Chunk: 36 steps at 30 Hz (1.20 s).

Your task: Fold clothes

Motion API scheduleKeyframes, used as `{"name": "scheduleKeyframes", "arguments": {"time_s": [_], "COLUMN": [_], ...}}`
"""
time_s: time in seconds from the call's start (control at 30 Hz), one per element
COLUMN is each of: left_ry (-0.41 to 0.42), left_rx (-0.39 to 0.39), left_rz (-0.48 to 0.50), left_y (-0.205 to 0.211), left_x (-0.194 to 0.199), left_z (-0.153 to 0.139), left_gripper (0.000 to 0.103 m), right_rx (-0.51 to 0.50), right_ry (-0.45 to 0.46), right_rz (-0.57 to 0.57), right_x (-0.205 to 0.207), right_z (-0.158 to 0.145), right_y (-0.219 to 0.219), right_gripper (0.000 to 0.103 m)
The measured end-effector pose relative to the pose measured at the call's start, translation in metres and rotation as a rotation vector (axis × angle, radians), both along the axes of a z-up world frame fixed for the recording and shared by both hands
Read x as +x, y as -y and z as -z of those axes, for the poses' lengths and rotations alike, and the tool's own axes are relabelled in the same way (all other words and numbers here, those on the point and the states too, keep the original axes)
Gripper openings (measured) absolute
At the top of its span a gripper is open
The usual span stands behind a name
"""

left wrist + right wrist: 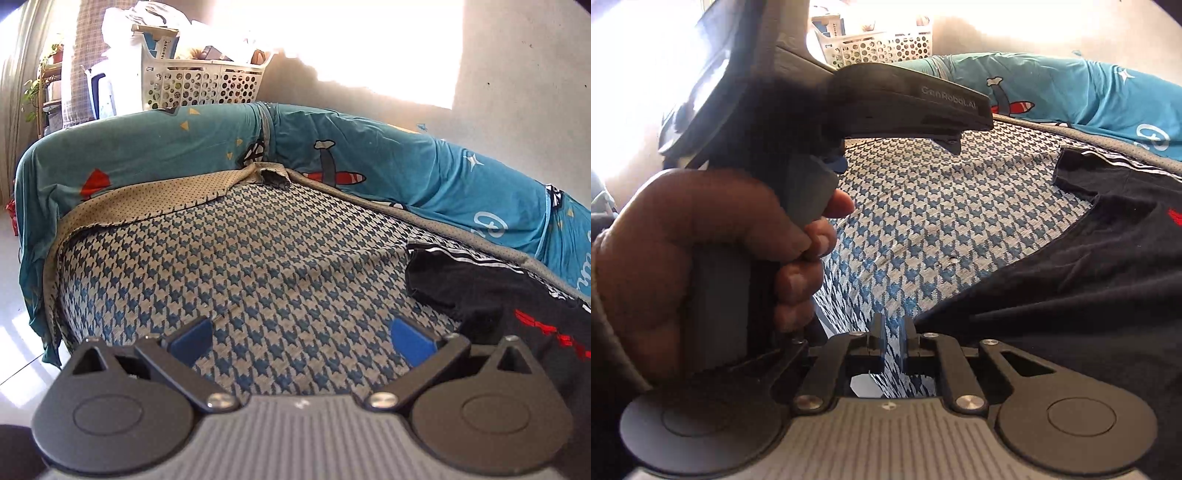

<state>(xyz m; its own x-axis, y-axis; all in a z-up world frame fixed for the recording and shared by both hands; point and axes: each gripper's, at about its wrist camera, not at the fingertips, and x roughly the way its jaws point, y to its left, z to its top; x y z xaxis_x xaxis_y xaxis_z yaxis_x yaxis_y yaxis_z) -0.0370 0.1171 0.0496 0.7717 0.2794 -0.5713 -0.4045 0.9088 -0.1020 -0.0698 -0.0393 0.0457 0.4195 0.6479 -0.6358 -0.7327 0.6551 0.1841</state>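
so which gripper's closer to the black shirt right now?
Right. The right gripper is nearly shut beside the black shirt hem, with only the houndstooth cover between its pads. The left gripper hangs open over bare cover, the shirt off to its right.

Both wrist views look down, sharing the houndstooth cover (258,251).

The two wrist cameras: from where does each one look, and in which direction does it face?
Left wrist: sits behind the open left gripper, facing down across the houndstooth cover toward the white basket.
Right wrist: sits behind the shut right gripper, facing the black shirt; the left hand shows, holding its gripper.
Shared: cover, shirt, basket, teal sheet.
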Motion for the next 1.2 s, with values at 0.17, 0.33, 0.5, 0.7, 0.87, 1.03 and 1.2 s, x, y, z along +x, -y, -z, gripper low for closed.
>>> {"name": "scheduleKeyframes", "arguments": {"time_s": [0.17,0.33,0.5,0.7,0.87,1.03,1.2], "left_ry": [-0.050,-0.105,-0.145,-0.166,-0.179,-0.185,-0.203], "left_rx": [0.001,0.006,0.018,0.034,0.028,0.040,0.049], "left_rz": [0.105,0.234,0.337,0.366,0.367,0.376,0.367], "left_y": [0.020,0.047,0.073,0.088,0.095,0.103,0.104], "left_x": [0.004,0.008,0.008,0.008,0.010,0.011,0.013], "left_z": [0.008,0.018,0.028,0.031,0.033,0.034,0.038], "left_gripper": [0.103,0.103,0.103,0.103,0.103,0.103,0.103], "right_rx": [-0.008,-0.029,-0.002,-0.066,-0.158,-0.173,-0.215], "right_ry": [-0.008,0.017,-0.028,-0.003,0.006,-0.036,-0.011], "right_rz": [0.126,0.296,0.499,0.766,0.942,1.032,1.058], "right_x": [-0.010,-0.024,-0.038,-0.070,-0.097,-0.095,-0.085], "right_z": [0.000,0.000,0.000,-0.009,-0.013,-0.004,0.008], "right_y": [0.031,0.071,0.123,0.178,0.213,0.231,0.234], "right_gripper": [0.010,0.012,0.017,0.019,0.035,0.035,0.035]}}
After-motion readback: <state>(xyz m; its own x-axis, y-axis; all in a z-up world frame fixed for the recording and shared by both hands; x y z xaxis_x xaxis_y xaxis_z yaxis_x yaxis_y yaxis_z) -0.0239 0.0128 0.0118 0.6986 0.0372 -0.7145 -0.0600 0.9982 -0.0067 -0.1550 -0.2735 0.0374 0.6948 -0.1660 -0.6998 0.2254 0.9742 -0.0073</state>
